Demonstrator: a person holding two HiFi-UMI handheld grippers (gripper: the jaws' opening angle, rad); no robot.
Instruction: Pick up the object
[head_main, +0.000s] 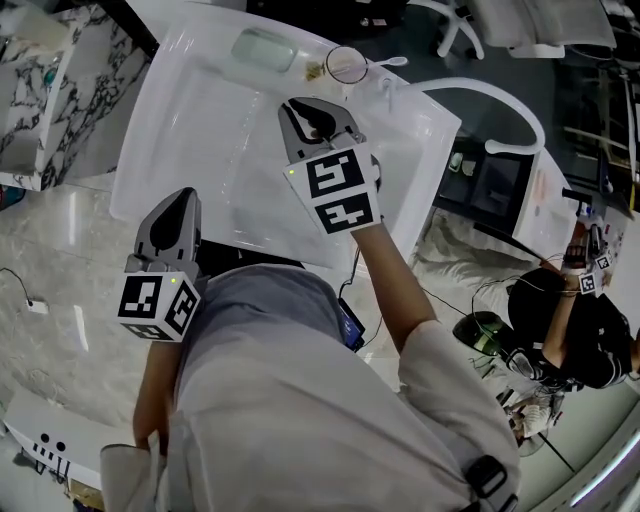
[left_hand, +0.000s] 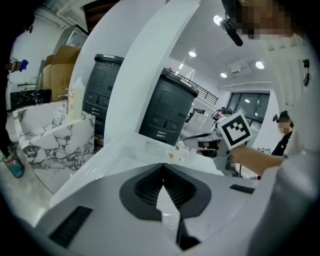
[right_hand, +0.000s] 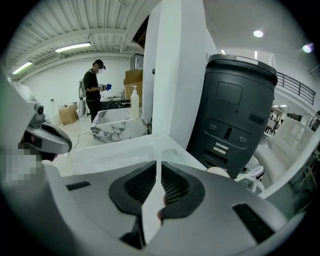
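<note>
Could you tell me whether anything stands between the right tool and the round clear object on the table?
Nothing visible does: in the head view, bare white table lies between the right tool and the round clear object; the pale green block sits further left.

Grey two-jaw left gripper (head_main: 184, 198) with a black-and-white marker cube hovering close to the torso, jaws meeting tip to tip, matching grey right gripper (head_main: 307, 108) reaching further forward on an outstretched bare forearm (head_main: 396, 275), pointing downward, jaws standing a narrow slit apart
</note>
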